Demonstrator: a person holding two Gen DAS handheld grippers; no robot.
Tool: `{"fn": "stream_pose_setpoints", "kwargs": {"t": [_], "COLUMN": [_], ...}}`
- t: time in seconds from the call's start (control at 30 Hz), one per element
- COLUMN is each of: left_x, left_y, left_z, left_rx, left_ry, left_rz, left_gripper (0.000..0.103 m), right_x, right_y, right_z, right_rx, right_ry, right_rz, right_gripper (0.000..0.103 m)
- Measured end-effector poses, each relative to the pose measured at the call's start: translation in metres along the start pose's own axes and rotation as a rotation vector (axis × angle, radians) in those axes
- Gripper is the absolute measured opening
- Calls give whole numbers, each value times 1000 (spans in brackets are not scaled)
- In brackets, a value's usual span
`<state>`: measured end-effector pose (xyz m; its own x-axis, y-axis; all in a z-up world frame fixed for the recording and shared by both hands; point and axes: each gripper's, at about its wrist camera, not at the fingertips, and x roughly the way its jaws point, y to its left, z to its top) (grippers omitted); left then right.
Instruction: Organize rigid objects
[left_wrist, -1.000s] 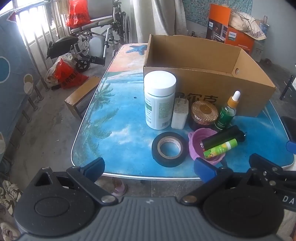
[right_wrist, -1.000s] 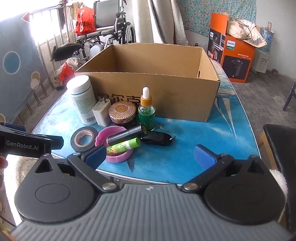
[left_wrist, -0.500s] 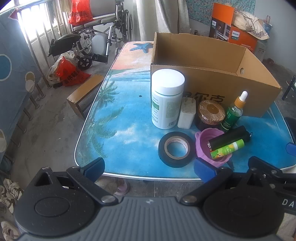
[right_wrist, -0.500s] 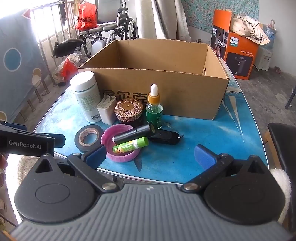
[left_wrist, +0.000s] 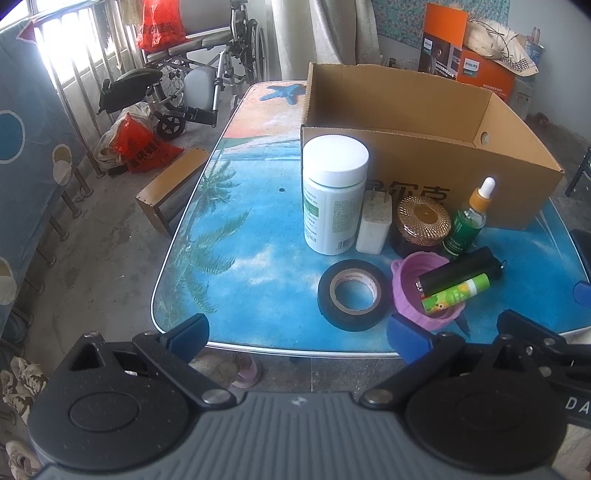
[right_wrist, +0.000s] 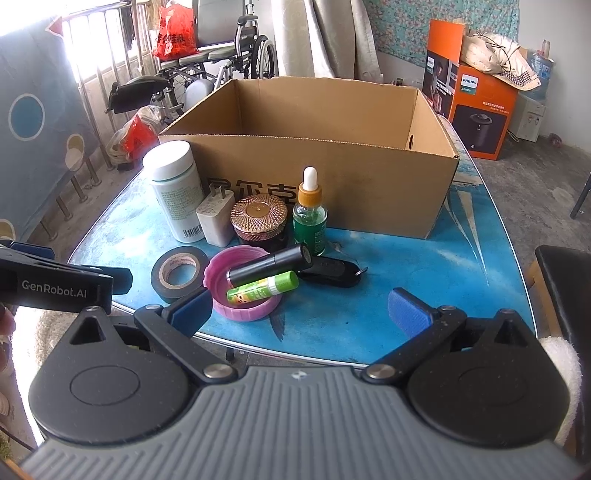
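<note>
Both grippers closer to tabletop than second ago, objects unmoved. Left gripper (left_wrist: 297, 330) and right gripper (right_wrist: 300, 310) fingers spread wide, holding nothing. Cardboard box (right_wrist: 325, 162) at far edge, looks empty. White bottle (right_wrist: 173, 184), tape roll (right_wrist: 179, 273), pink lid (right_wrist: 221, 306) all near front edge. Nothing sorted yet.

Daylight floods in from the window (left_wrist: 66, 70) at upper left, blown out to white there; sharp focus throughout, with fisheye bending and dark corners at the edges.

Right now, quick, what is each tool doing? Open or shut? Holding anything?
Left tool: open, holding nothing.
Right tool: open, holding nothing.
</note>
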<state>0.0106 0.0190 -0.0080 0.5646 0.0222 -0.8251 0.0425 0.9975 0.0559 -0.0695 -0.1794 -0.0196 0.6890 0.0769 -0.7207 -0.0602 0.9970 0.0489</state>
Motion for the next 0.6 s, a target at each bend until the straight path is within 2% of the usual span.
{"fn": "stream_pose_setpoints", "kwargs": {"t": [0.6], "left_x": [-2], "left_y": [-1], "left_z": [0], "left_rx": [1], "left_ry": [1], "left_rz": [2], "left_gripper": [103], "right_x": [-2], "right_y": [-2], "right_z": [0], "right_rx": [6], "right_ry": [0], "right_rz": [0], "right_gripper": [102]}}
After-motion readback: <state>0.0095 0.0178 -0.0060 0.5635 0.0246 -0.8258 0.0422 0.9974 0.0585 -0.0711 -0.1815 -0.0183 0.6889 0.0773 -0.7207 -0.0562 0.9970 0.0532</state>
